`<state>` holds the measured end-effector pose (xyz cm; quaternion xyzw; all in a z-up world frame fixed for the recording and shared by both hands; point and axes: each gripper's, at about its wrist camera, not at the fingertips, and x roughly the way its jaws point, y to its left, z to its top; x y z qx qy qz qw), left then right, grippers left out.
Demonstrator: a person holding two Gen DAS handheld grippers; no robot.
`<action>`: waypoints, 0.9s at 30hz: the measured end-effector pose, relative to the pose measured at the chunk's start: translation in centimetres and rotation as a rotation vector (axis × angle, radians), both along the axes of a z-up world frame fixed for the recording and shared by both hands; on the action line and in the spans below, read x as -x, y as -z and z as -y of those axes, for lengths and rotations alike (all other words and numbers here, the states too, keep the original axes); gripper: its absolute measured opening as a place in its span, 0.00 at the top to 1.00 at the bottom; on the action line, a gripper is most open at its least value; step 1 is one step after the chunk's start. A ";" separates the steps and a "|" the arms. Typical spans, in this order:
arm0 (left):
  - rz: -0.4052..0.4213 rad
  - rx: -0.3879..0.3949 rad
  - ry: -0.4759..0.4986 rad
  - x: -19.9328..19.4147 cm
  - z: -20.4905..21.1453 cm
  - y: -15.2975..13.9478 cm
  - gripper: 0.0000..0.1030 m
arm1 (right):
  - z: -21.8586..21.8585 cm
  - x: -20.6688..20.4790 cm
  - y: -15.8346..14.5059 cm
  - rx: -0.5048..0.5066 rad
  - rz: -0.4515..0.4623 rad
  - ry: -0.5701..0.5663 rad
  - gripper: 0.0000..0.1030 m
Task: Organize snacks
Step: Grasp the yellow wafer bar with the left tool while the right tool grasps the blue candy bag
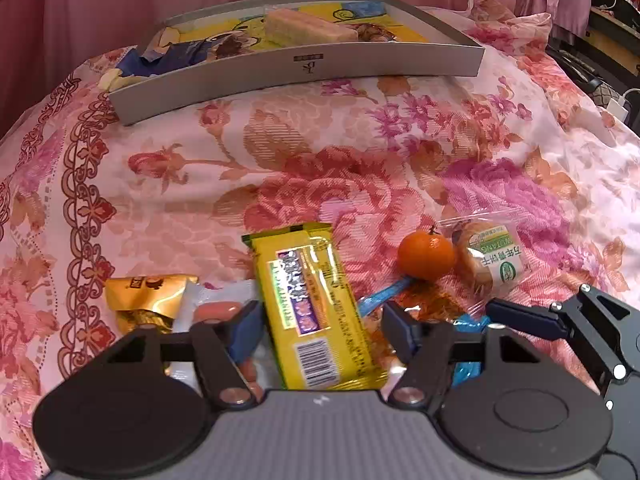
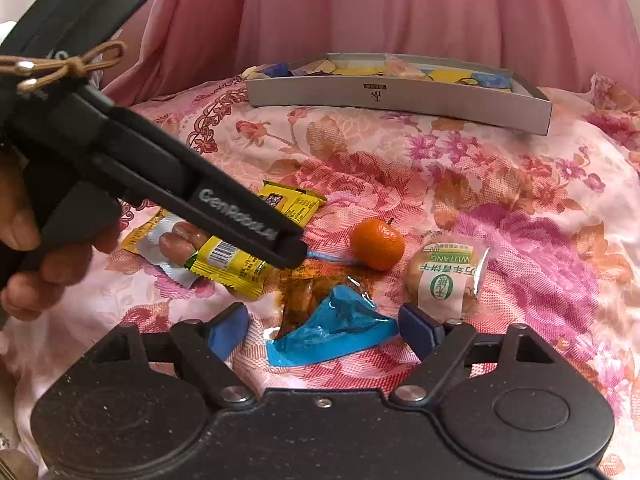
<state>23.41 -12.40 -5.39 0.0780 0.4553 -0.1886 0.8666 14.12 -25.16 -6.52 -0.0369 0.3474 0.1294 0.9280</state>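
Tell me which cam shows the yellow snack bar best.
Left wrist. The yellow snack bar lies full length, unblocked, between the open left gripper fingers, barcode end nearest. In the right wrist view the left gripper's body crosses it, so only its two ends show.

Both grippers low, jaws spread wide — left gripper (image 1: 318, 326), right gripper (image 2: 324, 330) — nothing gripped.

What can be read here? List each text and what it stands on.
"GenRobot.AI": side of the left gripper.
"WUTANG": label of the round biscuit pack, seen upside down; its Chinese characters are too small to read.
Grey tray: small logo, unreadable.
Yellow snack bar: barcode and print, blurred.
Gold packet: unreadable.
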 end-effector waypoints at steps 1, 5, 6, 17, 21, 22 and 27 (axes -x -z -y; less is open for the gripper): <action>-0.001 0.002 -0.004 0.0 -0.1 0.0 0.39 | 0.0 0.0 0.0 0.001 -0.003 0.000 0.21; -0.008 0.012 -0.011 -0.3 -0.6 -0.1 0.45 | 0.0 0.0 0.0 -0.001 -0.012 -0.003 0.26; -0.010 0.014 -0.012 -0.3 -0.7 -0.1 0.45 | 0.0 0.0 -0.1 0.002 -0.011 -0.005 0.28; -0.016 -0.026 -0.025 -0.7 0.1 0.1 0.40 | 0.5 -0.9 0.4 -0.020 -0.021 -0.027 0.22; -0.011 -0.039 -0.040 -0.6 0.2 0.1 0.41 | 0.2 -0.9 0.4 -0.013 -0.012 -0.045 0.28; -0.011 -0.040 -0.043 -0.5 0.1 0.1 0.44 | 0.2 -0.8 0.4 -0.011 -0.011 -0.044 0.29; -0.006 -0.042 -0.028 0.4 -0.2 0.0 0.49 | 0.0 -0.7 0.4 -0.008 -0.011 -0.044 0.31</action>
